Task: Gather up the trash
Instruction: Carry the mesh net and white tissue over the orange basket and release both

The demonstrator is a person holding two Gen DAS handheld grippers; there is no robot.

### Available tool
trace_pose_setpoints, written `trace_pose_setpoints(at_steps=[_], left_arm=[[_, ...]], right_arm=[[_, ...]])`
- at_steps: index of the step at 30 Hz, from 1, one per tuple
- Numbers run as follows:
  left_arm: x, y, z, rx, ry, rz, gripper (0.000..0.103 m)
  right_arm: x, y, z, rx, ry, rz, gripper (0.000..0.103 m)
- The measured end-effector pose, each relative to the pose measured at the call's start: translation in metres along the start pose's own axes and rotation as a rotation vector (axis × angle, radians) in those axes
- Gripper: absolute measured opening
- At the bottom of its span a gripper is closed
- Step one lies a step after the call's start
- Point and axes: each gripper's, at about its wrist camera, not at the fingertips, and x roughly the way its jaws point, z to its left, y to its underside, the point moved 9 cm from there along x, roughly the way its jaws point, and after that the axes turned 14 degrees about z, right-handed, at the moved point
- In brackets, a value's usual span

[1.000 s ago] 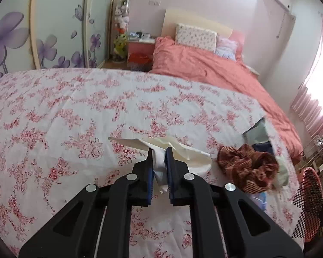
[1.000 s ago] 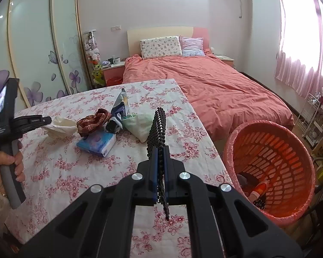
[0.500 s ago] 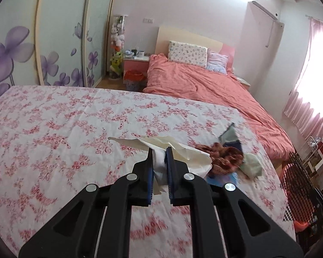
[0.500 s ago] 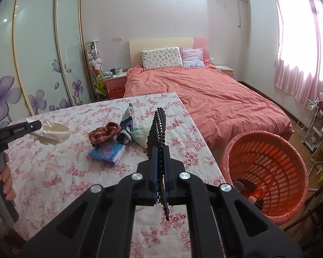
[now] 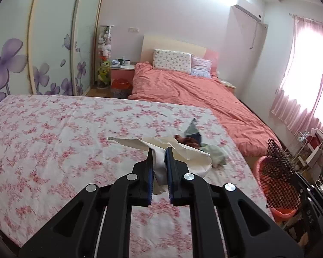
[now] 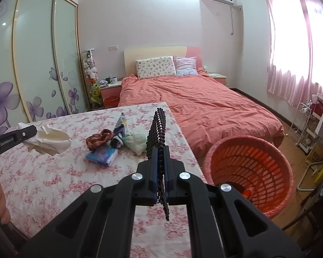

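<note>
- The left tongs (image 5: 159, 161) are squeezing a soft, crumpled white tissue (image 5: 183, 152), held up over the flowery table (image 5: 53, 133).
- The right tongs (image 6: 160, 163) are pinching a bumpy black mesh sheet (image 6: 157, 129).
- The round orange basket (image 6: 247, 172) is looking closer than before.

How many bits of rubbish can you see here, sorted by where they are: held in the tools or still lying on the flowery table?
Held in a tool: 2, the crumpled tissue and the black mesh piece.
Lying on the table: 4, the brown scrunchie, blue tissue pack, dark wrapper and pale green bag.
Total: 6.
</note>
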Motion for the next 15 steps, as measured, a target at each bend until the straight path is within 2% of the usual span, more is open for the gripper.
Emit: trace_pose_setpoints(at_steps=[15], left_arm=[[0.003,0.022,-0.066,0.065,0.071,0.015,0.01]], right_arm=[[-0.01,0.012,-0.056,0.043,0.066,-0.012,0.006]])
